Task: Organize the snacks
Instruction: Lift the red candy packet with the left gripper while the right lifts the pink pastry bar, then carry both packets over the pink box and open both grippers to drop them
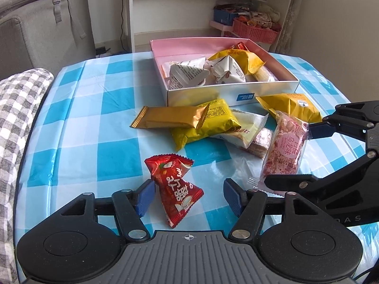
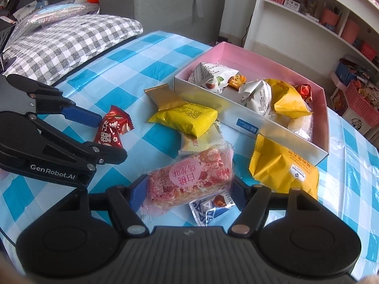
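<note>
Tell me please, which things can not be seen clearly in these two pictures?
- Box bottom, both views: snacks piled inside cover it.
- White packet, left wrist view: yellow packet and pink snack bar overlap it.
- Blue-white packet, right wrist view: partly under the pink bar.
- Right gripper far pad: hidden behind the bar.

Bench (image 1: pixel 94 123) surface open along the left edge, up to the checked cushion (image 1: pixel 21 108). Far edge blocked by the pink-lined box (image 1: pixel 227 90). Centre cluttered: gold bar (image 1: pixel 170 118), yellow packets (image 1: pixel 208 123), pink packet (image 1: pixel 284 146) near the right edge. Red packet (image 1: pixel 175 189) lies between the left fingers (image 1: pixel 144 196), near edge
</note>
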Demonstrator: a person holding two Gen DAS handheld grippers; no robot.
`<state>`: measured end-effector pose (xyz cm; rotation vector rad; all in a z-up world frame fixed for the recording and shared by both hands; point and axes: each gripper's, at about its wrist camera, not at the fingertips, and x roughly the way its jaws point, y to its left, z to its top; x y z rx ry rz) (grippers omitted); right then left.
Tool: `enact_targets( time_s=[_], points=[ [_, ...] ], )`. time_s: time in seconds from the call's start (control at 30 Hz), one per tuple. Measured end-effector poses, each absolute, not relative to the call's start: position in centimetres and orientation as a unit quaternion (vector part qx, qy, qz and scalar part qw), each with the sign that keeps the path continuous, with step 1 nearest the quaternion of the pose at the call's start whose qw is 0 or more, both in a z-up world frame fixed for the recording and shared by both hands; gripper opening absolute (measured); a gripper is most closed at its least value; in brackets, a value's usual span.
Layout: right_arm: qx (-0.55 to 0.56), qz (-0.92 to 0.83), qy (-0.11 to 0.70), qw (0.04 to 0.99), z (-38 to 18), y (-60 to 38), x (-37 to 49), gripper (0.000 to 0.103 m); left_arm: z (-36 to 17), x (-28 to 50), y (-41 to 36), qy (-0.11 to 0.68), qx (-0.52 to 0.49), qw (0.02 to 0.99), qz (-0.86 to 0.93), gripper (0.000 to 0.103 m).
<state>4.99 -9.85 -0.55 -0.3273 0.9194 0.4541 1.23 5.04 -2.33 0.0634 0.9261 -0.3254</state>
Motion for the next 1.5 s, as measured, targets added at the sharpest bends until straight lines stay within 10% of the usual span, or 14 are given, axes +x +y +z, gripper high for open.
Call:
enact_targets(
  time_s=[0.53, 1.5],
  points=[
    [-0.168, 0.214, 0.449, 0.851, -1.3, -9.6, 5.0, 0.068, -4.2, 2.4, 4.1, 0.463, 0.047, 0.880, -0.098, 0.037],
    [-0.078, 0.146, 0.408, 0.898, 3.9, -13.9, 13.1, 0.068, 3.0, 7.2, 1.8, 0.365, 0.044, 0.922, -0.118, 0.036]
  ],
)
